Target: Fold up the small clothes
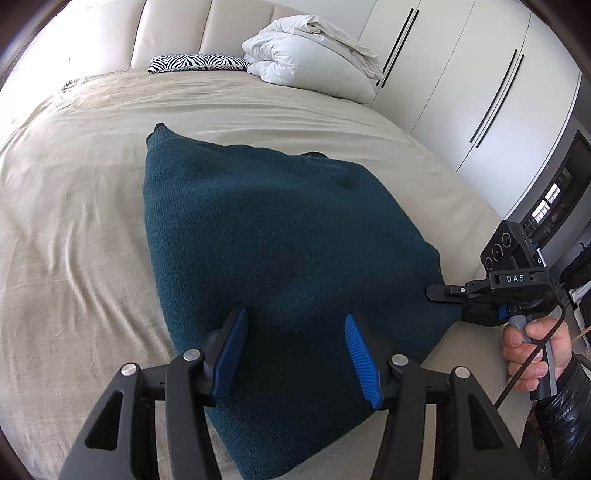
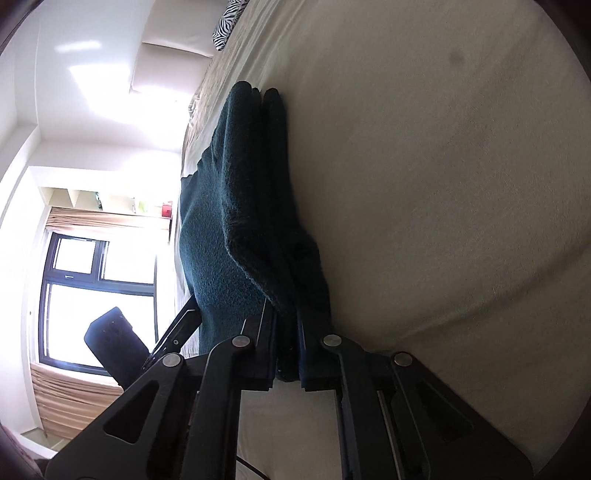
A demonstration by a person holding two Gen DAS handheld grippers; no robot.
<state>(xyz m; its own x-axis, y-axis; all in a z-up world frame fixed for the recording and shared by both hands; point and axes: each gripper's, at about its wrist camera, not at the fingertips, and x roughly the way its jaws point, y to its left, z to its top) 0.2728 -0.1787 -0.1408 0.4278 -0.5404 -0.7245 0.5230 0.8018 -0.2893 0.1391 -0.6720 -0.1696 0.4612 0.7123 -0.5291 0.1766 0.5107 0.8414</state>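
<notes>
A beige bedsheet [image 1: 74, 206] covers the bed, wrinkled toward its left side. At the padded cream headboard [image 1: 173, 33] lies a zebra-print pillow [image 1: 197, 63], and just beside it a bundled white duvet [image 1: 314, 55]. White wardrobe doors [image 1: 461, 85] with dark handles stand alongside. Opposite, a dark-framed window [image 2: 81, 295] glares brightly.

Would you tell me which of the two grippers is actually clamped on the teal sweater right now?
The right gripper: its jaws are pinched on the side edge of the teal sweater. The left gripper hangs above the near edge with its blue pads apart, gripping nothing.
</notes>
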